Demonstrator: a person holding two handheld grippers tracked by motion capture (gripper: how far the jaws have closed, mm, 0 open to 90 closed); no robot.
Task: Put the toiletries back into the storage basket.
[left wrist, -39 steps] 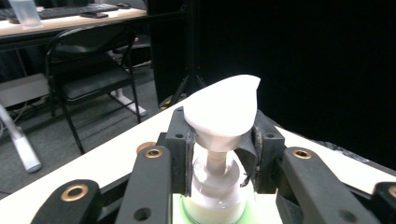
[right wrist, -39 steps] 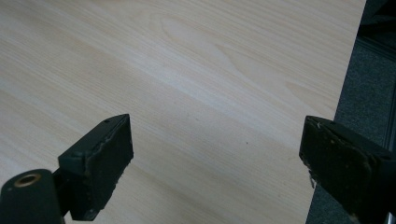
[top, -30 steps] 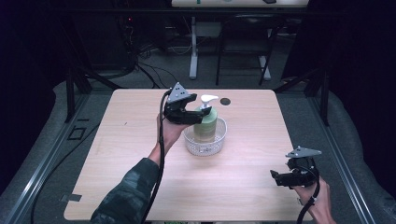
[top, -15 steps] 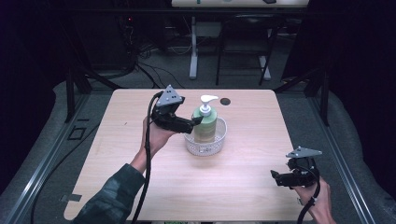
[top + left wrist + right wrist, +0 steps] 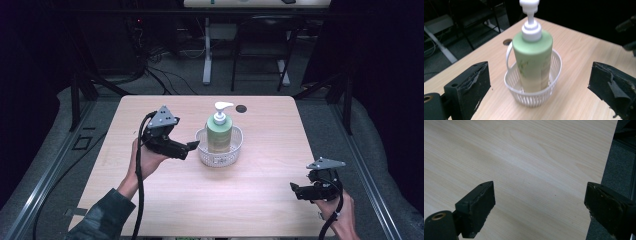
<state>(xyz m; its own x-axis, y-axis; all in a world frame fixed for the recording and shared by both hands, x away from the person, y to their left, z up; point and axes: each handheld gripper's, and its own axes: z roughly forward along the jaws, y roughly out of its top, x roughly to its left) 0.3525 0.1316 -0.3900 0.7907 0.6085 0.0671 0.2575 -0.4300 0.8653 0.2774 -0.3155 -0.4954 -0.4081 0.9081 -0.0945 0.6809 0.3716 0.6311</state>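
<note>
Your left gripper (image 5: 192, 146) has just been opening — its jaws now stand wide with nothing between them, just left of the basket (image 5: 220, 156). The bottle (image 5: 219, 133) stands upright in that basket, mid-table, straight ahead of those jaws. Your right gripper (image 5: 294, 189), also wide and empty, sits well apart near the table's (image 5: 250, 200) front right corner — the left is far nearer.

— Left gripper (image 5: 192, 146): off the green pump bottle (image 5: 219, 134) now, pulled back to the left, just beside the white basket (image 5: 235, 150).

— And the jaws?

— Just been opening, wide apart, nothing between them. Bottle left upright in the basket.
</note>
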